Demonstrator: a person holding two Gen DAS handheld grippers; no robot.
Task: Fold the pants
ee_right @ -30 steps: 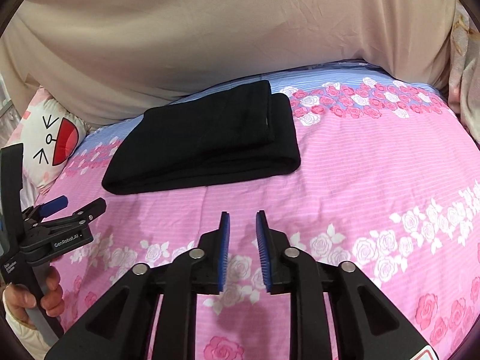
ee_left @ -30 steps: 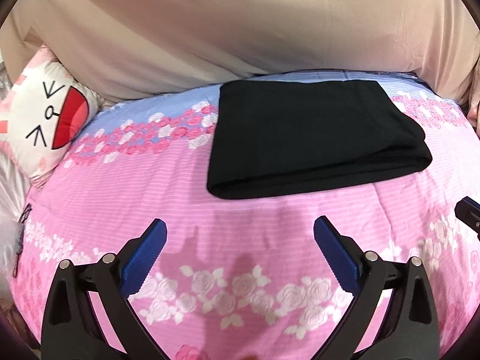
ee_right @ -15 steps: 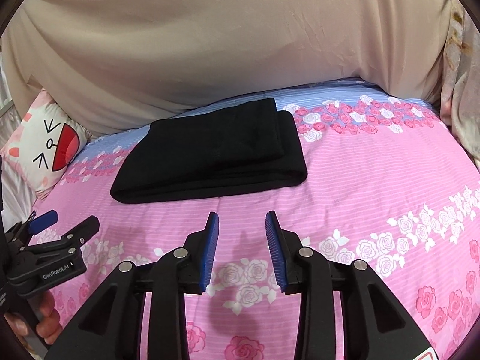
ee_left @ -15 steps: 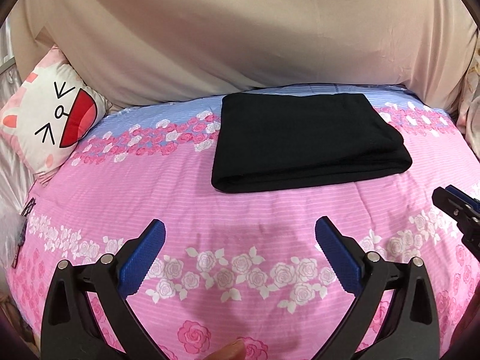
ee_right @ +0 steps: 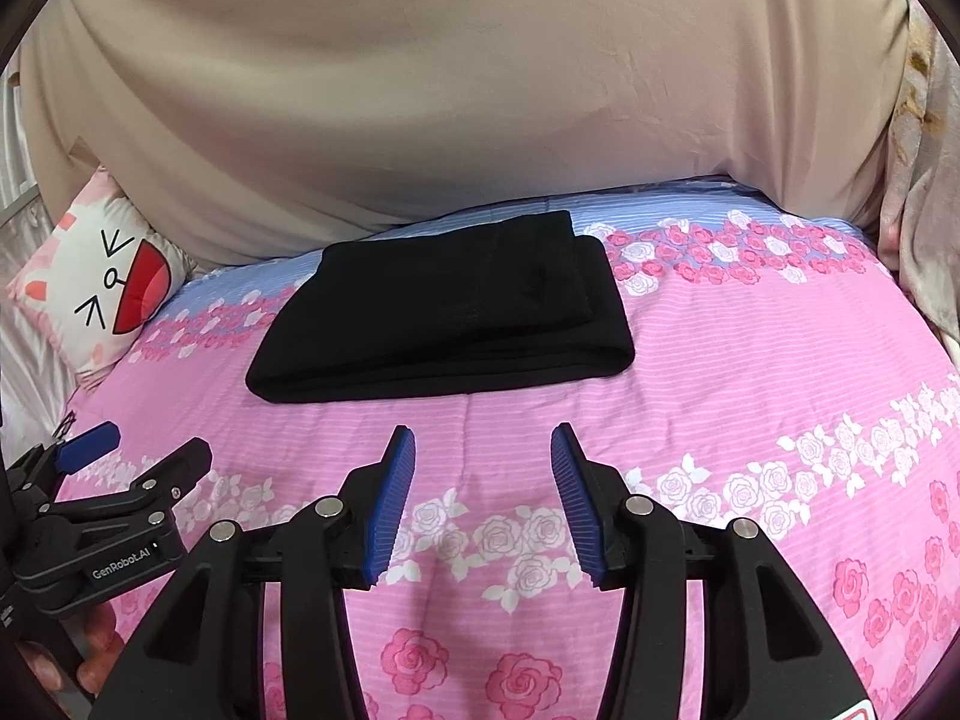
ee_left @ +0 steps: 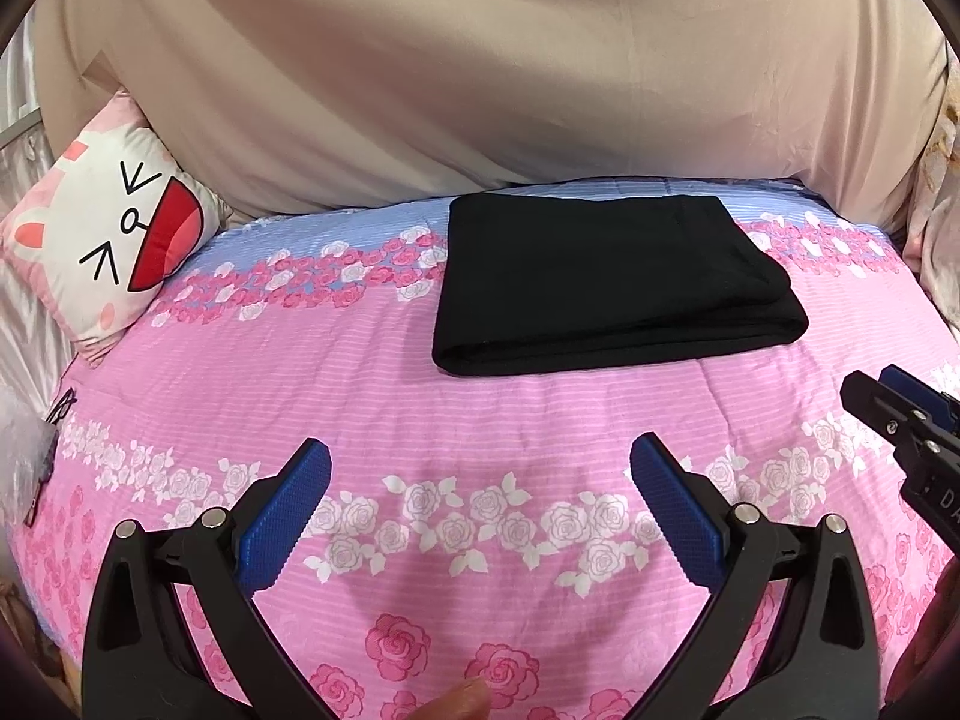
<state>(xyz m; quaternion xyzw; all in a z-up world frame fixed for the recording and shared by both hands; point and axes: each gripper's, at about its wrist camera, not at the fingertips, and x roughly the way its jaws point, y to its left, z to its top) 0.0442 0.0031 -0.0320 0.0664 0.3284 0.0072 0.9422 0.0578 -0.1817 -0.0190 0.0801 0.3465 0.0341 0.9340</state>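
Observation:
Black pants (ee_left: 606, 282) lie folded into a flat rectangle on the pink floral bedspread (ee_left: 420, 396), toward the far side; the right wrist view shows the pants (ee_right: 444, 312) too. My left gripper (ee_left: 480, 462) hovers well short of them, jaws wide and open, nothing between its blue pads. My right gripper (ee_right: 483, 450) also hangs short of the pants; its jaws are opening and hold nothing. The right gripper (ee_left: 900, 414) shows at the right edge of the left wrist view, and the left gripper (ee_right: 144, 456) at the lower left of the right wrist view.
A white and pink cartoon-face pillow (ee_left: 114, 240) leans at the far left of the bed. A beige draped cloth (ee_left: 480, 72) backs the bed. A patterned fabric (ee_right: 924, 180) hangs at the right. A fingertip (ee_left: 456, 702) shows at the bottom.
Both grippers have drawn back and up from the pants, which look smaller and farther off. The right gripper's jaws went from nearly shut to clearly apart. The left stayed wide.

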